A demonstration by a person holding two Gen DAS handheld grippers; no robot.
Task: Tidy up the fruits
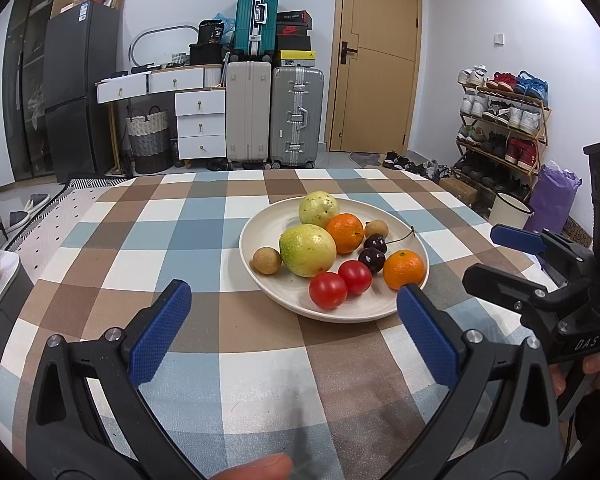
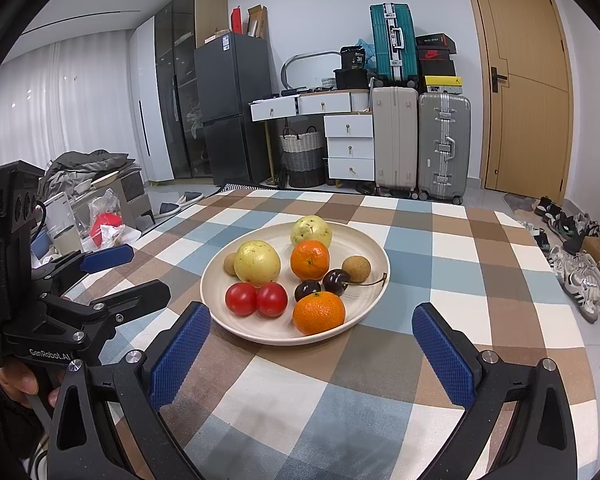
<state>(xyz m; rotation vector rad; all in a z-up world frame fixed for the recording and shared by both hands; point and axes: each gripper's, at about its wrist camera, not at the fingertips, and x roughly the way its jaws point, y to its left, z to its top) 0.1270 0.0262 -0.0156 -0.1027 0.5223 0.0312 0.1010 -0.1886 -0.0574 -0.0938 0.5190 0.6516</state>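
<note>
While both grippers gape empty | plate (image 2: 364, 240) holds fruit | 1 longan (image 2: 230, 264) half-hidden behind guava (image 2: 257, 262)

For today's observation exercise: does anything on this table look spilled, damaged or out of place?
Nothing stands out. The plate sits flat on the checked tablecloth with every fruit inside its rim, none spilled or visibly damaged. Both the left gripper and right gripper are open and touching nothing.

1. Cream plate (image 2: 374, 248) sits on the checked tablecloth.
2. It holds two yellow-green guavas (image 2: 257, 262), two oranges (image 2: 319, 312), two touching tomatoes (image 2: 241, 299), two dark cherries (image 2: 335, 282) (one stemmed) and two brown longans (image 2: 356, 269).
</note>
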